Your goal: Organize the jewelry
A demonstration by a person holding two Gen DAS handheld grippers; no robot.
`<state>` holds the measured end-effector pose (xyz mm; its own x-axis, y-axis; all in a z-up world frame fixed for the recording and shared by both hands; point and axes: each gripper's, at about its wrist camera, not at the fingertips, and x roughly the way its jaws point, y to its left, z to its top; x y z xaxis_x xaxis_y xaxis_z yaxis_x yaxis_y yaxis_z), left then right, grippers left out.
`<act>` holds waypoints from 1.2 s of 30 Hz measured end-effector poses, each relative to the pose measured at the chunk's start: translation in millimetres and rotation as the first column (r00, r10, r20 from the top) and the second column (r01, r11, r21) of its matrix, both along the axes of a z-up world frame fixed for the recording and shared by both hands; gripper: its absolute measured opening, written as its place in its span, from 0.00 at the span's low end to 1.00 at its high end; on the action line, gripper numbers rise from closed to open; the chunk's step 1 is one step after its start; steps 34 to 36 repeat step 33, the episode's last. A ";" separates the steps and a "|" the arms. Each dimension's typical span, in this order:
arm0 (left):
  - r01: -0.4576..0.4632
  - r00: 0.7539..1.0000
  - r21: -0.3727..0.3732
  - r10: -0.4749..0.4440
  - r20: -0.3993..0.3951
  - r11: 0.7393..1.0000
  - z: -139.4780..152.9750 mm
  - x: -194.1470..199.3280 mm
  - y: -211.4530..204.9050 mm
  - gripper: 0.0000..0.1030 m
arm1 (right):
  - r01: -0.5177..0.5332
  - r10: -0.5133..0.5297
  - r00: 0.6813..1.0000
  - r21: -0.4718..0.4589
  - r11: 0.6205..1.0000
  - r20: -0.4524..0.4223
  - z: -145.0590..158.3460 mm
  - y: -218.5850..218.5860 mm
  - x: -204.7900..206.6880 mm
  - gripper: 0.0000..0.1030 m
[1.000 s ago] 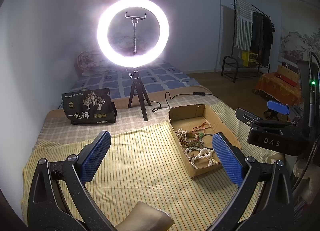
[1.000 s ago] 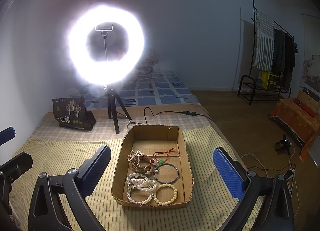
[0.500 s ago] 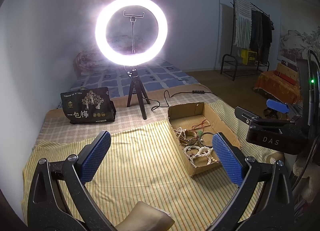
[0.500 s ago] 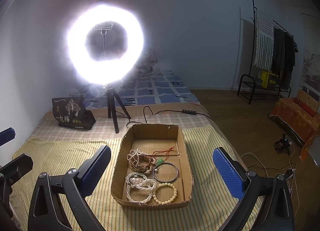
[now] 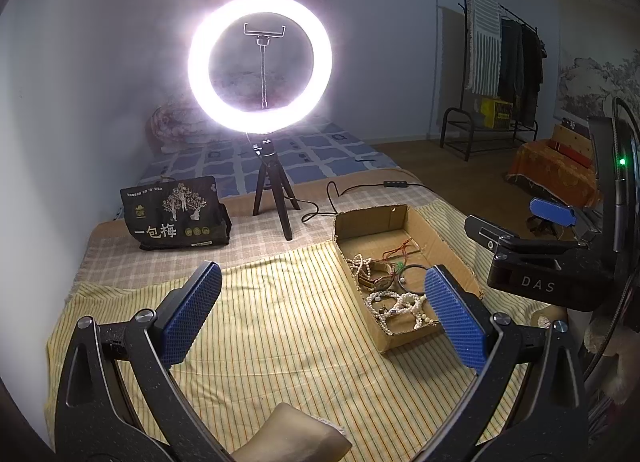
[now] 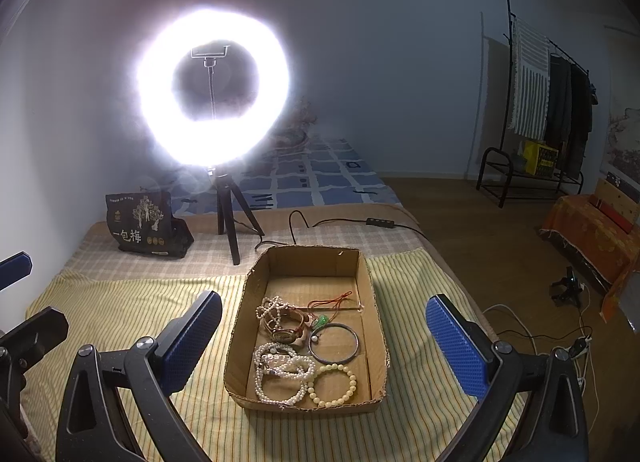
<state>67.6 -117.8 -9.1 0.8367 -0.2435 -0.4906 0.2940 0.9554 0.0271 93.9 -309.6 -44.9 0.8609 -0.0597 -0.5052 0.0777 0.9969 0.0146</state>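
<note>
Both jaws released, empty | cardboard box point(image 6: 376, 326) of jewelry point(image 6: 288, 366) between right gripper point(image 6: 324, 338) jaws | ring light point(image 6: 212, 86) behind

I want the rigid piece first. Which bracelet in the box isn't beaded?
The dark metal bangle, a plain thin hoop lying flat right of the watch. The cream bracelet and white strands nearby are all beads.

Cardboard box point(image 6: 376, 326) lower centre of the right wrist frame, bracelets point(image 6: 298, 366) inside; ring light point(image 6: 212, 86) upper left behind it; bag point(image 6: 144, 222) at left; clothes rack point(image 6: 536, 110) far right.
</note>
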 end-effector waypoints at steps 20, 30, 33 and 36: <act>0.003 1.000 0.021 -0.003 -0.001 1.000 -2.3 -2.3 -3.3 1.00 | 0.000 0.000 1.000 -0.004 1.000 -0.005 -1.8 1.2 0.1 1.00; 0.017 1.000 0.028 -0.016 -0.017 0.999 -5.0 0.2 0.8 1.00 | 0.000 0.000 1.000 -0.001 1.000 -0.008 -4.5 -0.8 -1.8 1.00; 0.005 1.000 0.047 -0.005 -0.001 0.999 -6.3 0.5 1.1 1.00 | -0.001 0.001 1.000 0.002 1.000 -0.014 -6.2 -3.1 -1.4 1.00; 0.005 1.000 0.047 -0.005 -0.001 0.999 -6.3 0.5 1.1 1.00 | -0.001 0.001 1.000 0.002 1.000 -0.014 -6.2 -3.1 -1.4 1.00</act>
